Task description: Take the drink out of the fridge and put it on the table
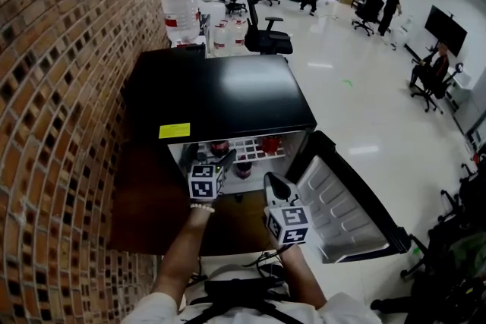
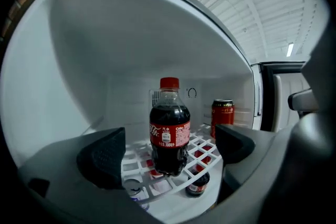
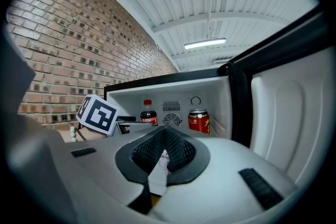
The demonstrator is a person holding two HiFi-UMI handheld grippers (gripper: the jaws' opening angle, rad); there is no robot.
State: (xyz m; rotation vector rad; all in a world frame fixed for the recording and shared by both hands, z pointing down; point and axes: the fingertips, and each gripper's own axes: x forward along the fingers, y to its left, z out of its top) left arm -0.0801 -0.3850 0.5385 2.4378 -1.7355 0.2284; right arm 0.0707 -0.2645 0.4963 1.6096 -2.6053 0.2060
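The fridge [image 1: 220,99] stands against the brick wall with its door [image 1: 342,201] swung wide to the right, which leaves the inside free to reach. The left gripper [image 1: 225,157] is pushed into the opening with its jaws spread wide. They are lined up on either side of the bottle [image 2: 169,128], and neither pad appears to touch it, so this looks like the approach before a grasp. The right gripper [image 3: 164,149] hangs back outside the fridge with its jaws pressed together and nothing between them, probably to stay out of the way.

The bottle stands upright on the white wire shelf [image 2: 202,152], near its front edge. It is small, of clear plastic full of dark cola, with a red cap and a red label. A red can [image 2: 222,115] stands apart to its right, further back.
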